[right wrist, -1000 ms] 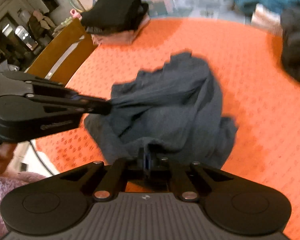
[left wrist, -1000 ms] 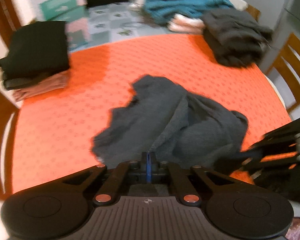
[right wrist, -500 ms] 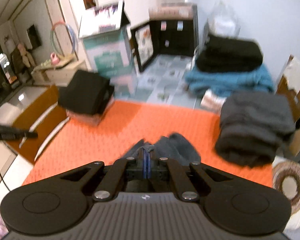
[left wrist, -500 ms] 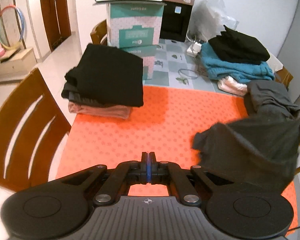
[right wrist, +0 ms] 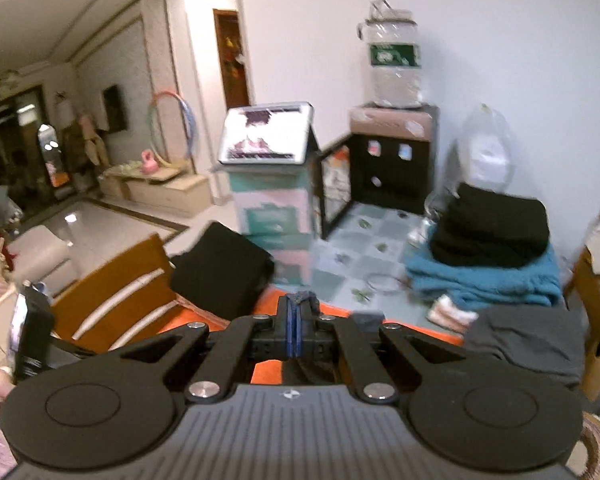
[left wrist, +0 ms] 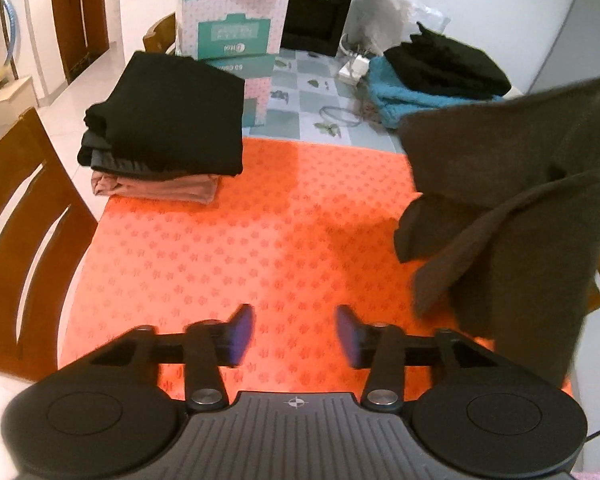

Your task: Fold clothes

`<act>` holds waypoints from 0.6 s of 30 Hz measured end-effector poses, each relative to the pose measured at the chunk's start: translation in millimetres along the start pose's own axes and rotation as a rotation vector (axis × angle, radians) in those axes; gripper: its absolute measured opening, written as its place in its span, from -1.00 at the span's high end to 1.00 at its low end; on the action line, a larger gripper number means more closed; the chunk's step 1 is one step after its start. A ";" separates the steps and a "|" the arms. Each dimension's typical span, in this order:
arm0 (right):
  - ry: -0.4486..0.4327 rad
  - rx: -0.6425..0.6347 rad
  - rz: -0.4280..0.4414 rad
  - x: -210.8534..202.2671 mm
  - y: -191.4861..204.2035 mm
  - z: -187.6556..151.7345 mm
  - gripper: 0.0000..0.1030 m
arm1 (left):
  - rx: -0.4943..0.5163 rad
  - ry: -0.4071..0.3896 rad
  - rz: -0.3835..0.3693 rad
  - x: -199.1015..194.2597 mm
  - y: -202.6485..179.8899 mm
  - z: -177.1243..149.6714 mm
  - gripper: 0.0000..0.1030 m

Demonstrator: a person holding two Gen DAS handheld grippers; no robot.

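A dark grey garment [left wrist: 520, 208] hangs in the air at the right of the left wrist view, above the orange tablecloth [left wrist: 260, 232]. My left gripper [left wrist: 295, 334] is open and empty, low over the cloth, left of the garment. My right gripper [right wrist: 297, 320] is shut on a fold of the dark grey garment [right wrist: 305, 299], raised high; most of the cloth hangs below, out of sight. The left gripper [right wrist: 30, 332] shows at the left edge of the right wrist view.
A folded stack of black and pink clothes [left wrist: 164, 128] sits at the table's far left. A pile of black, teal and grey clothes [right wrist: 492, 256] lies at the far right. Wooden chairs [left wrist: 16, 240] stand at both sides. Cardboard boxes [left wrist: 232, 32] stand behind.
My left gripper has opened and let go of the garment. My right gripper has lifted the garment off the table, so it now hangs in the air at the right.
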State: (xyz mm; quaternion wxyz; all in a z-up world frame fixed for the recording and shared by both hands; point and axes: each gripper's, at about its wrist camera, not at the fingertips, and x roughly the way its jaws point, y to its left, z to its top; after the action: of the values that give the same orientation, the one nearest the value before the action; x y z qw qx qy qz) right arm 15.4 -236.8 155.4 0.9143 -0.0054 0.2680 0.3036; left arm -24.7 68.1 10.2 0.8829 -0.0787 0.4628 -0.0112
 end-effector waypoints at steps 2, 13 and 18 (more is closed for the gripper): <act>-0.023 0.004 0.018 -7.4 6.5 6.8 0.95 | 0.005 -0.006 -0.005 -0.9 0.7 0.6 -0.18; 0.143 0.079 -0.032 25.6 -4.9 -47.3 0.95 | 0.074 0.043 -0.030 12.8 -10.3 -6.2 -0.36; 0.219 0.108 -0.081 42.5 -12.0 -85.8 0.95 | 0.108 0.083 -0.033 24.5 -15.7 -11.0 -0.40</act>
State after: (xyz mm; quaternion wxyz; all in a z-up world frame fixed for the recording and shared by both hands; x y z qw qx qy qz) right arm 8.9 -237.9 59.1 0.8901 0.0000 0.3819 0.2488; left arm -18.9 48.9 -13.5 0.8657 -0.0380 0.4962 -0.0539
